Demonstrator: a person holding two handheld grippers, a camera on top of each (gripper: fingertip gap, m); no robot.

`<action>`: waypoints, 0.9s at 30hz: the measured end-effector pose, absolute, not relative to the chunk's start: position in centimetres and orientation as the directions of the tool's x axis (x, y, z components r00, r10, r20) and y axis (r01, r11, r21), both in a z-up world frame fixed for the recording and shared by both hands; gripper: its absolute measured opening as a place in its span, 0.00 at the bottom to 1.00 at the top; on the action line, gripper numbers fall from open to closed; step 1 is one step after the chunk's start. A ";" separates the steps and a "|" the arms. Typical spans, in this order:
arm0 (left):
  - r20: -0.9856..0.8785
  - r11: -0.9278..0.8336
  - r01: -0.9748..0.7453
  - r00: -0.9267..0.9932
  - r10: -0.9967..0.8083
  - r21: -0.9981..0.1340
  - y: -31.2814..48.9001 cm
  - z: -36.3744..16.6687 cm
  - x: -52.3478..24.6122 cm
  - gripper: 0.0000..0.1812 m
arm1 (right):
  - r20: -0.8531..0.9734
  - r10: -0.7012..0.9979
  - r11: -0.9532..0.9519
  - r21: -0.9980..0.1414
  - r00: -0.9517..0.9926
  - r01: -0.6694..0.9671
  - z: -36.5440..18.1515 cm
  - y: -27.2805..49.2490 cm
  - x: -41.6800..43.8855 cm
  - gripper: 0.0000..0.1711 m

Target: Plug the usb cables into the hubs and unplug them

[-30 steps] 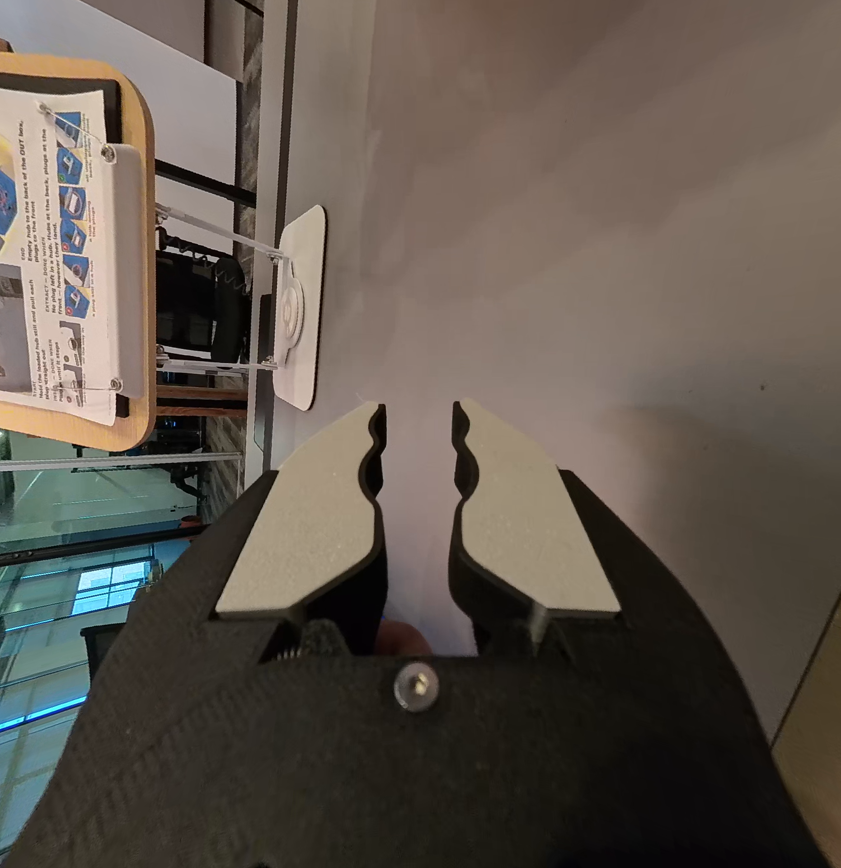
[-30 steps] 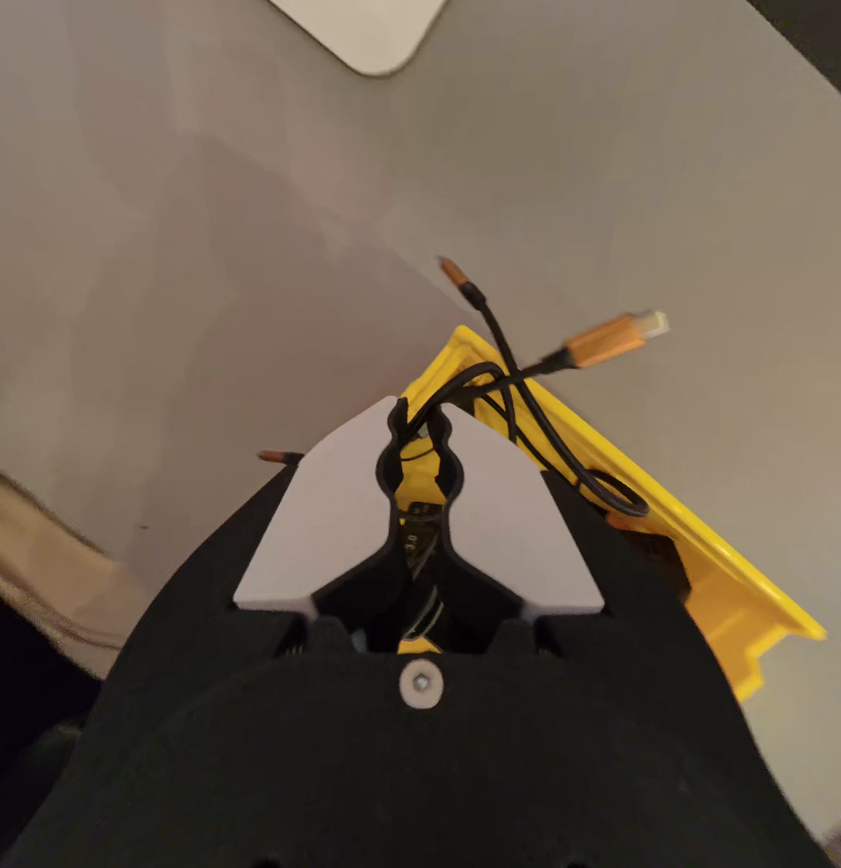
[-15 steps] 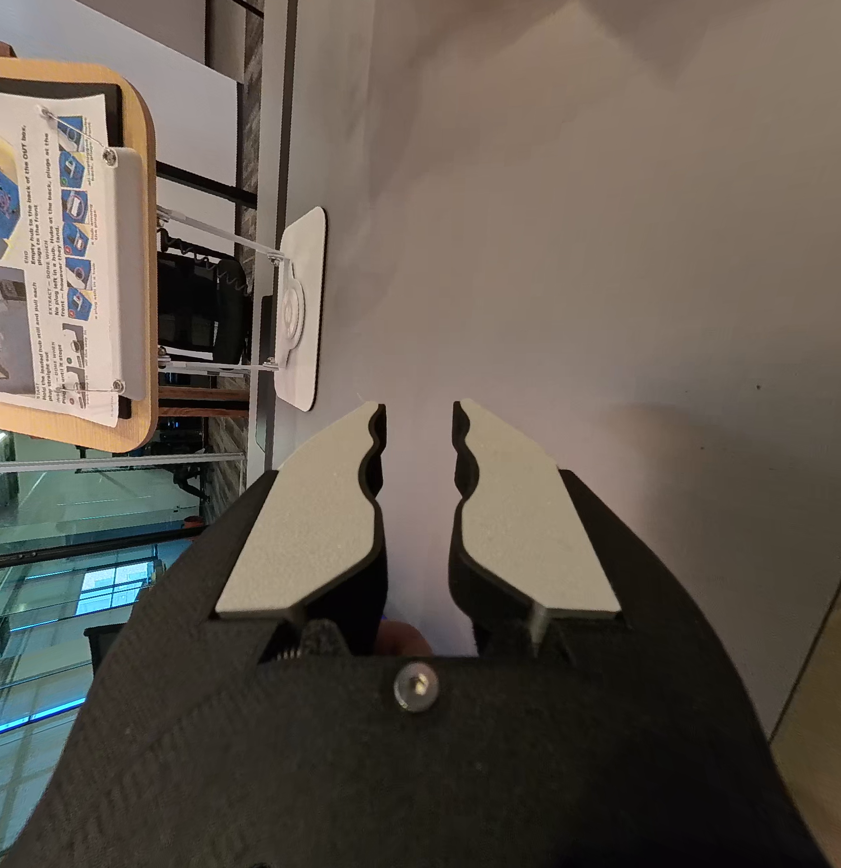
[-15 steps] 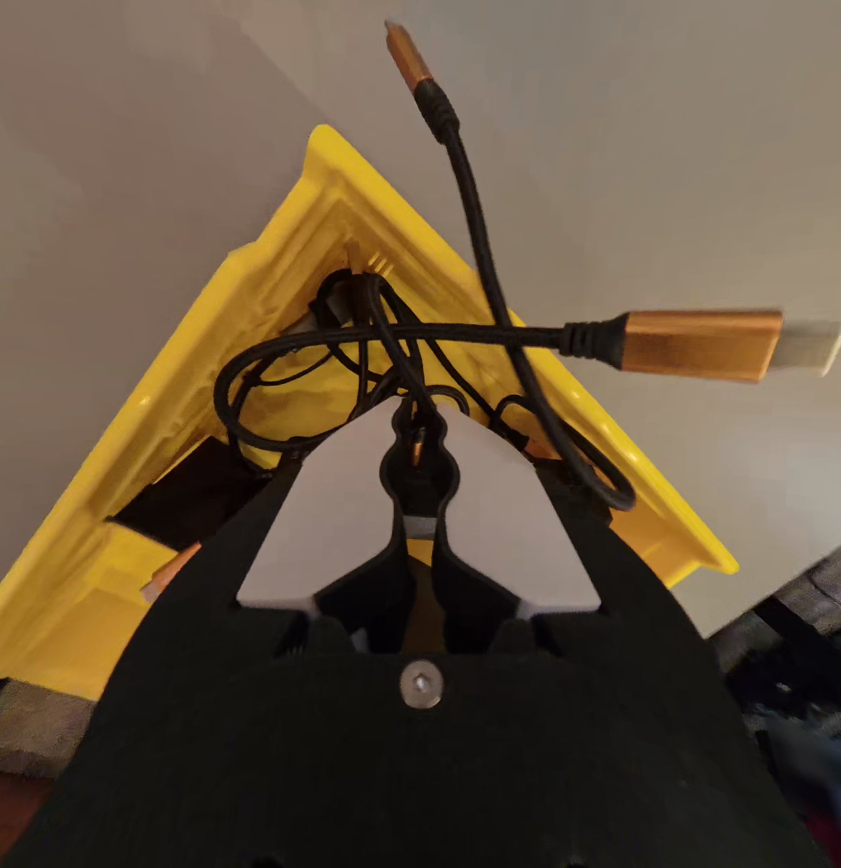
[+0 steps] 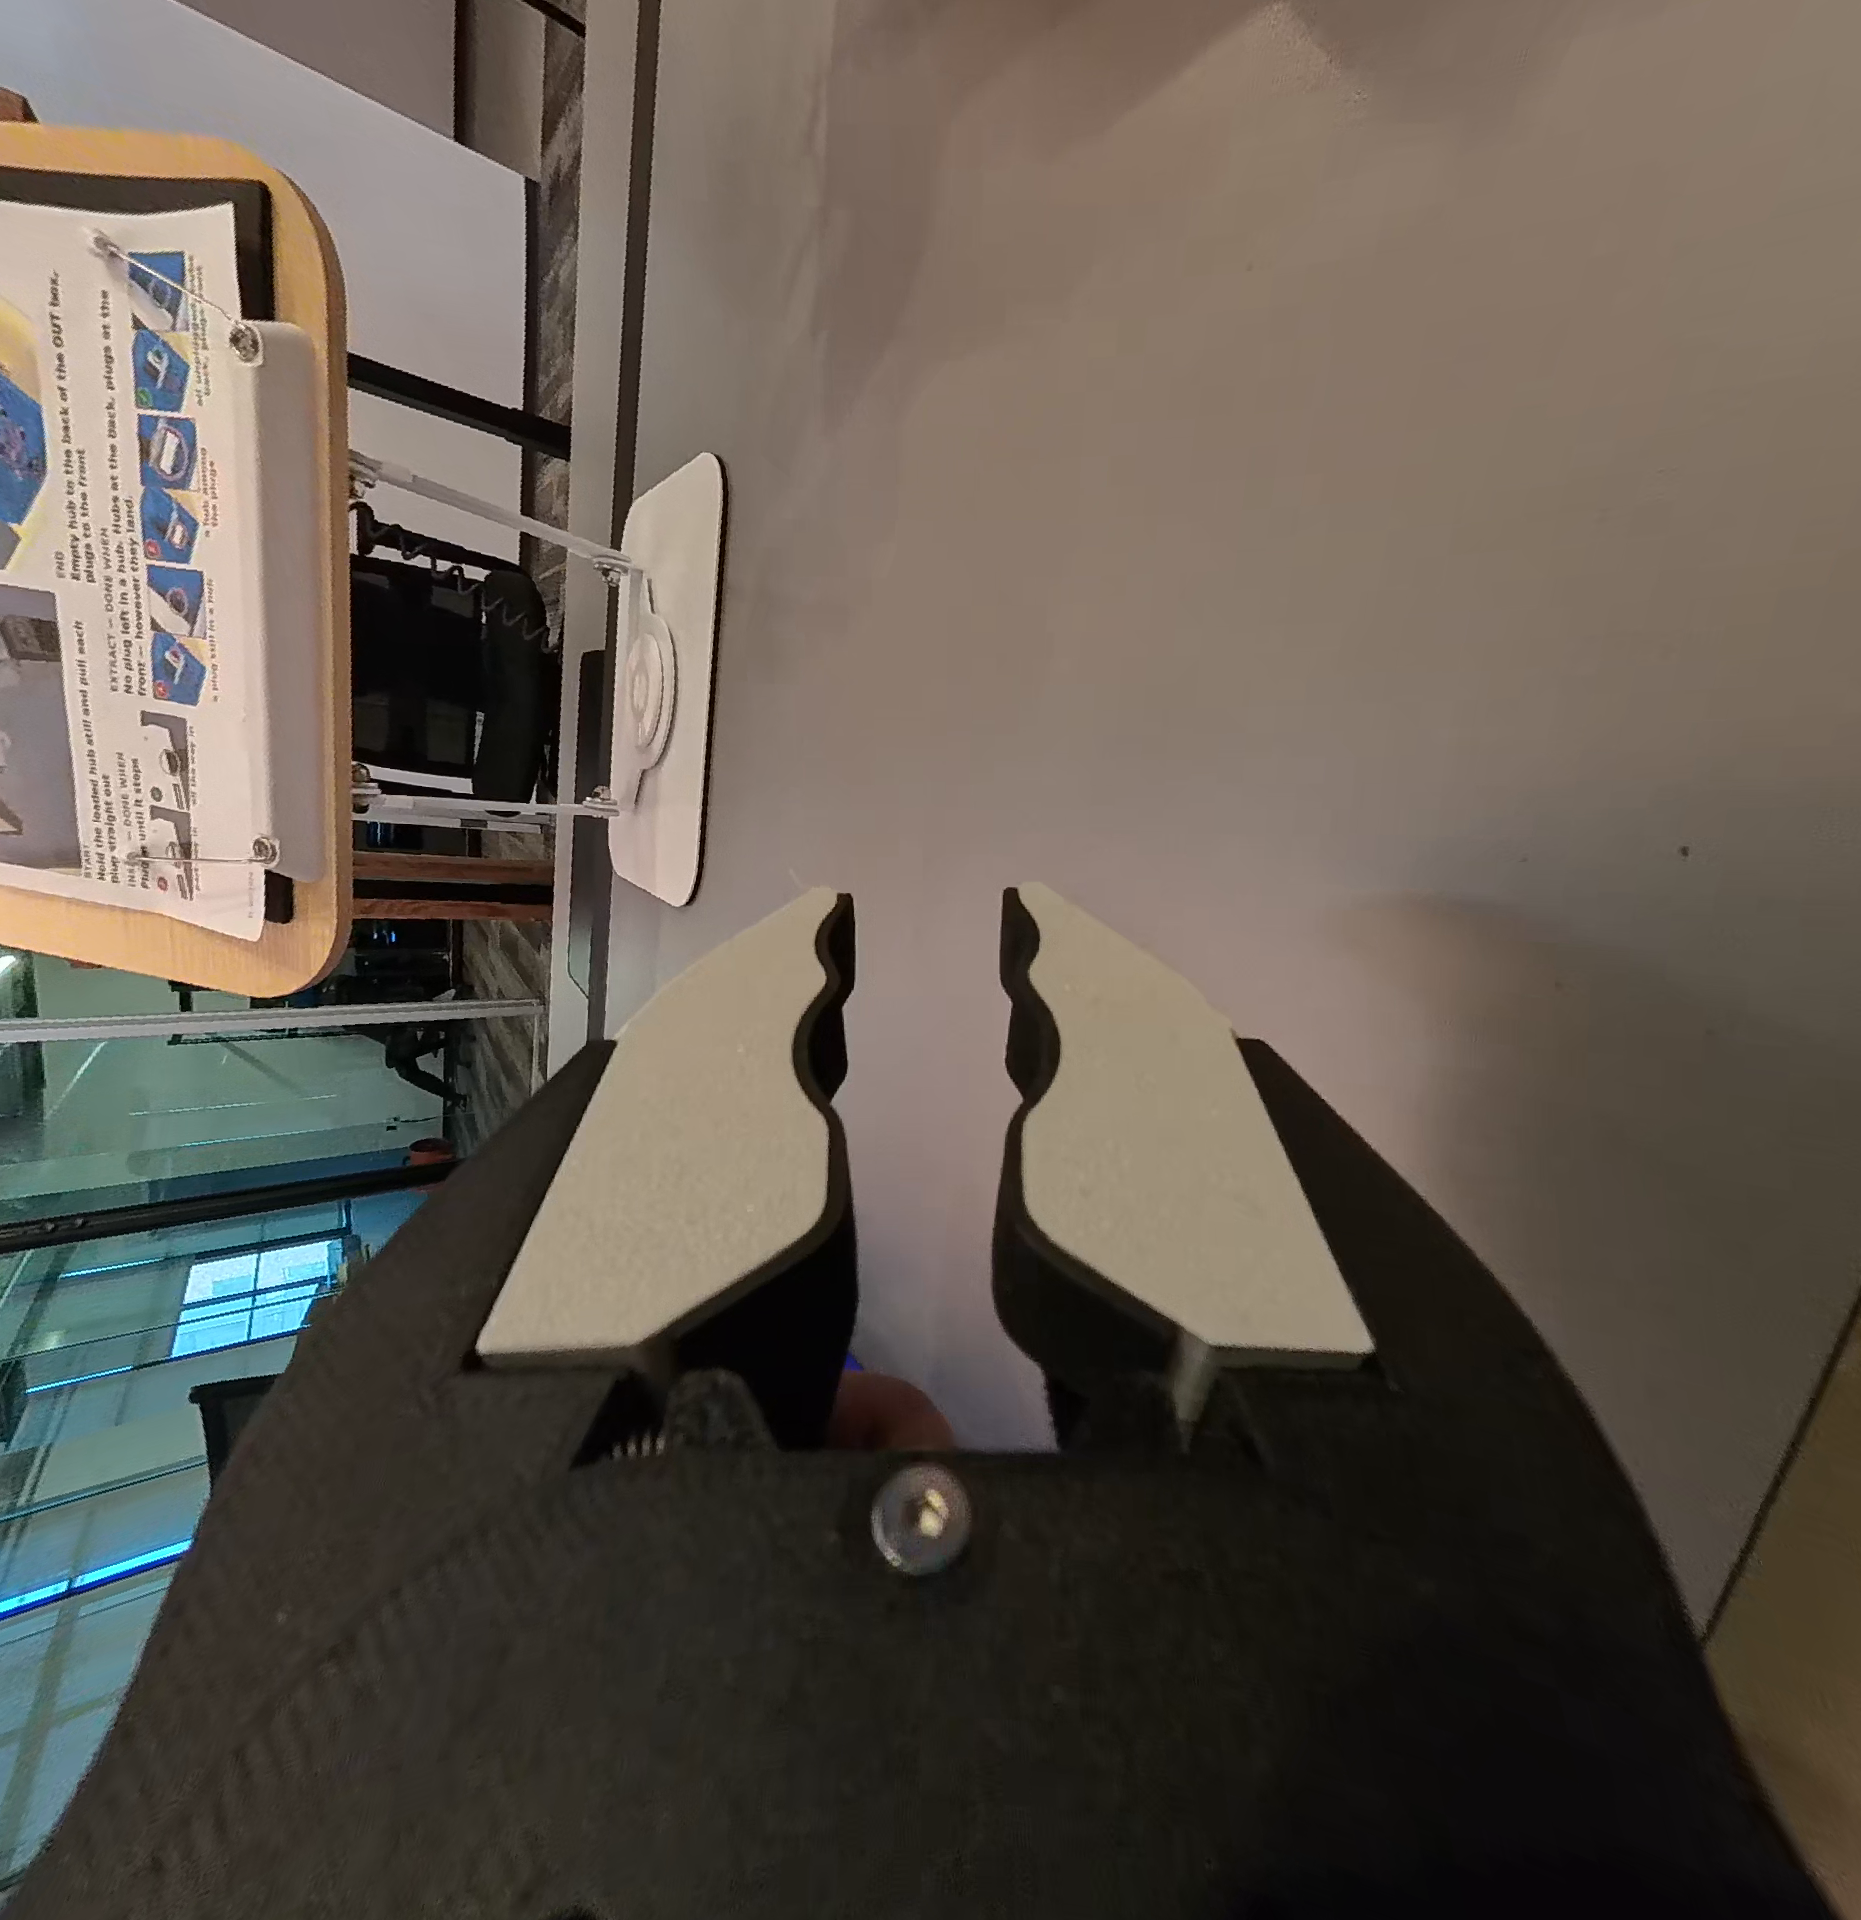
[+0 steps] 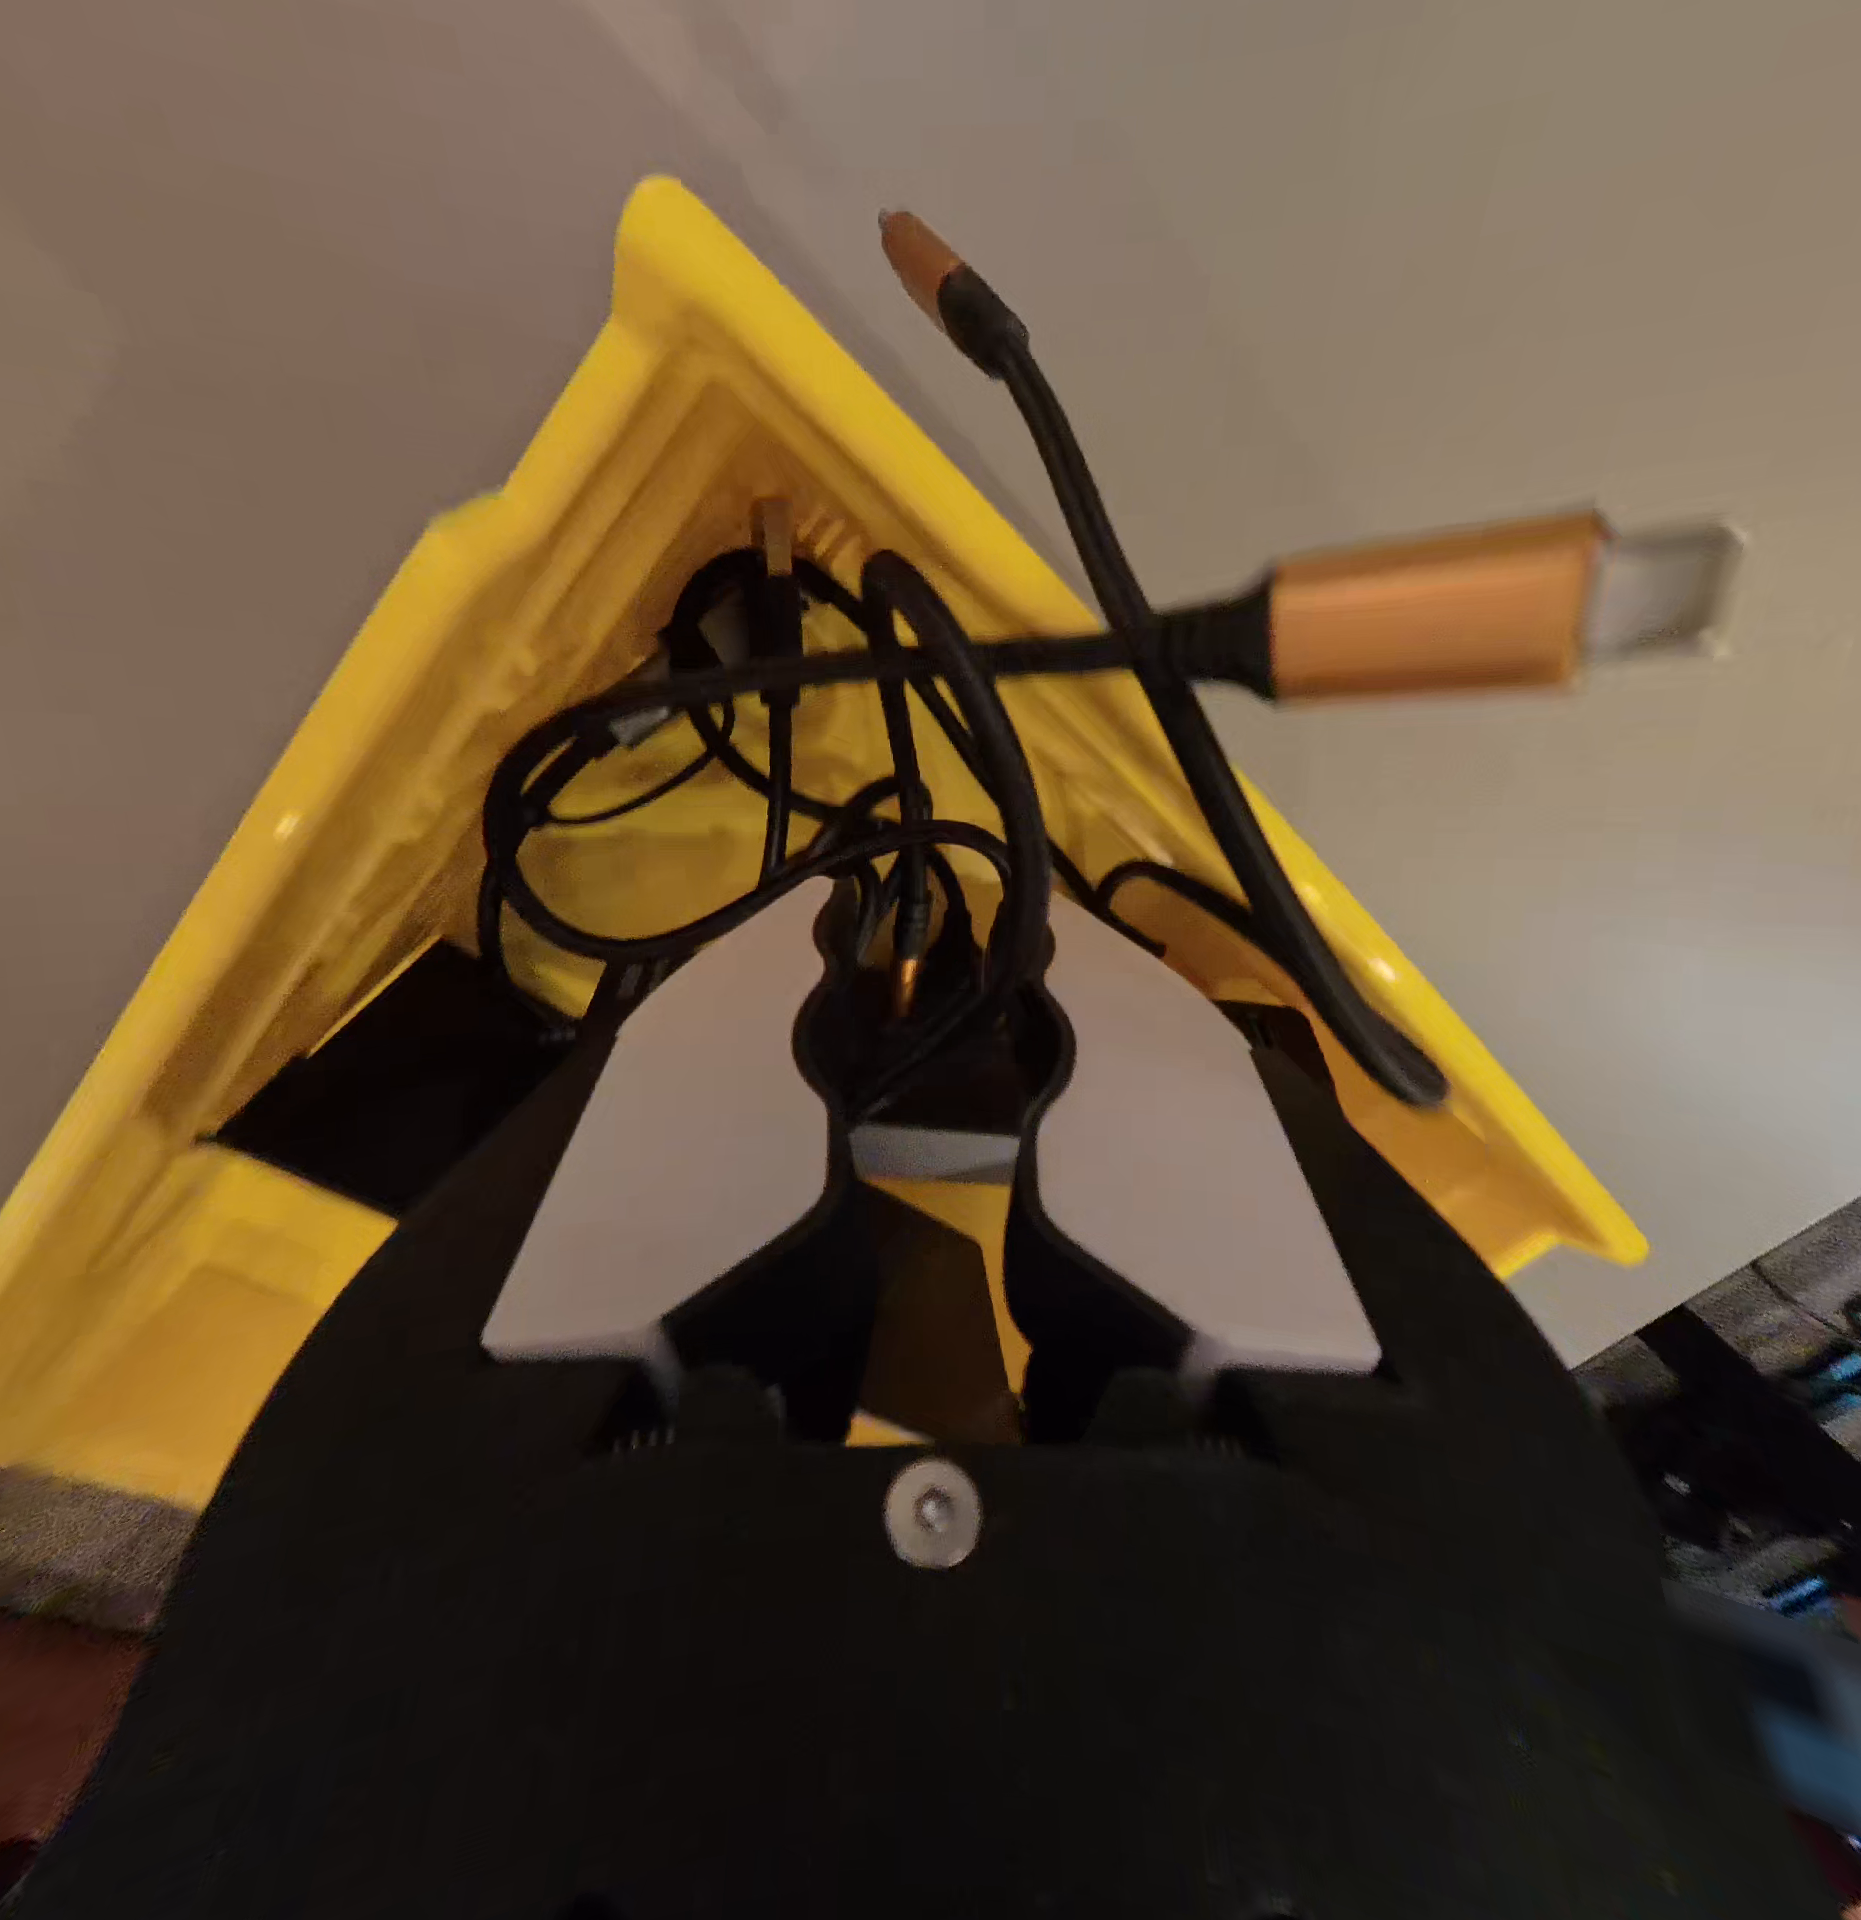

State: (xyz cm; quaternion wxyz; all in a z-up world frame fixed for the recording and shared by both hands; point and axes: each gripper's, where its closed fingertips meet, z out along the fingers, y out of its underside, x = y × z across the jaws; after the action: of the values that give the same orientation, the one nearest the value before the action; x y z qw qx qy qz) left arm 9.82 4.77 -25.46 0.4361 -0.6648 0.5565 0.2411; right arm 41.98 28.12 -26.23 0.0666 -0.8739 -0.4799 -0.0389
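Note:
In the right wrist view my right gripper [image 6: 936, 914] hangs over a yellow bin [image 6: 406, 727] holding a tangle of black USB cables [image 6: 780, 748]. Its jaws stand apart, with cable strands and a small orange plug [image 6: 905, 977] between them; whether they still grip anything is unclear. A large orange USB plug [image 6: 1425, 613] and a thinner orange-tipped plug [image 6: 921, 255] stick out past the bin's rim. A black block [image 6: 386, 1070] lies in the bin. In the left wrist view my left gripper [image 5: 926, 914] is open and empty over the bare grey table [image 5: 1321, 520].
A white stand base [image 5: 666, 675] sits on the table ahead-left of the left gripper, carrying a wooden board with a printed sheet [image 5: 126, 540]. The table edge and the floor show at lower right in the right wrist view [image 6: 1757, 1351]. My right fingertips sit around 40 centimetres from my left ones. The thinner orange-tipped plug [image 6: 921, 255] is about 9 centimetres from my right fingertips.
The right gripper's jaws have spread apart over the bin and the cable bundle has sunk a little. One second ago it was swinging toward the bin. The left gripper has not moved.

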 end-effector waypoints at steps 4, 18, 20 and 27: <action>-0.805 0.003 -0.953 0.255 -0.536 -0.304 4.7 -25.7 10.0 0.15 | 0.052 0.838 -0.532 -0.151 0.544 0.833 -23.0 27.3 41.9 0.28; -0.803 0.001 -0.953 0.253 -0.540 -0.301 4.7 -25.9 10.0 0.15 | 0.289 0.857 -0.377 -0.212 0.427 0.902 -19.8 31.9 41.3 0.37; -0.804 -0.001 -0.954 0.254 -0.538 -0.301 4.7 -25.8 9.9 0.15 | 0.320 0.863 -0.364 -0.144 0.391 0.920 -20.7 32.4 41.8 0.21; -0.803 -0.003 -0.952 0.260 -0.536 -0.306 4.7 -25.7 9.8 0.15 | 0.341 0.839 -0.332 -0.294 0.423 0.896 -19.5 32.7 41.1 0.03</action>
State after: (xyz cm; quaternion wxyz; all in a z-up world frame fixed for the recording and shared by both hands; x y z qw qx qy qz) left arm 9.77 4.71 -25.70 0.4319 -0.6660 0.5585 0.2408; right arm 41.09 32.70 -19.53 0.2227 -0.8137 -0.5331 -0.0639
